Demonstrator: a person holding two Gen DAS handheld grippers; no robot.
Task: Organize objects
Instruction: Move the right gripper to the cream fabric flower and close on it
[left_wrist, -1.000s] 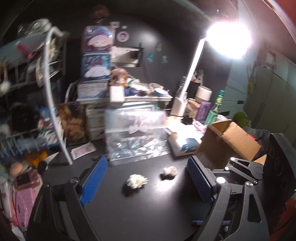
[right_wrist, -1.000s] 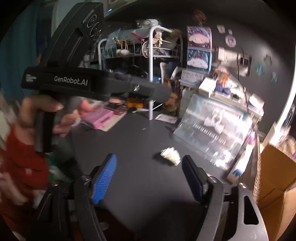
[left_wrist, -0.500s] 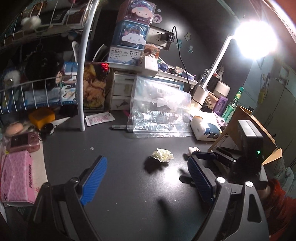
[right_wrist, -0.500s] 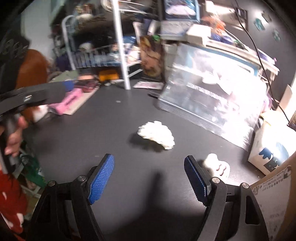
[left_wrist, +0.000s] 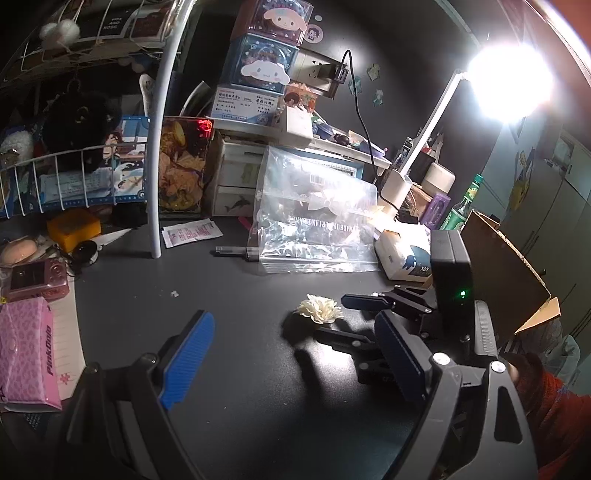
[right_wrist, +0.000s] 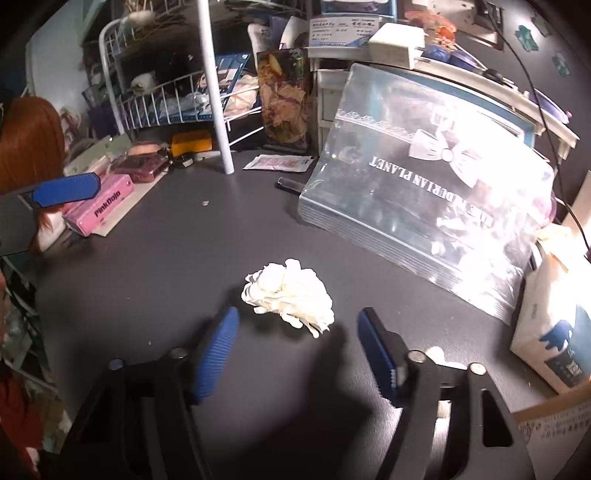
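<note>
A small white paper flower (right_wrist: 288, 295) lies on the dark desk (right_wrist: 166, 266). My right gripper (right_wrist: 297, 343) hangs low over the desk just behind it. Its blue pads are closing, with the flower at the fingertips and neither pad touching it. A small white object (right_wrist: 436, 356) peeks out behind its right finger. In the left wrist view the flower (left_wrist: 320, 309) sits between the right gripper's (left_wrist: 332, 316) fingers. My left gripper (left_wrist: 295, 354) stands open and empty, nearer than the flower. One of its blue pads (right_wrist: 66, 190) shows at the left edge of the right wrist view.
A stack of clear plastic bags (left_wrist: 317, 221) leans behind the flower. A tissue box (right_wrist: 550, 332) and a cardboard box (left_wrist: 506, 273) stand to the right. A white wire rack post (left_wrist: 159, 147), a pink pack (left_wrist: 26, 350) and a pink camera (left_wrist: 37, 277) crowd the left.
The right gripper has sunk and moved in on the flower, and its jaws have narrowed. The left gripper has dropped lower and now sees the right gripper at the flower.
</note>
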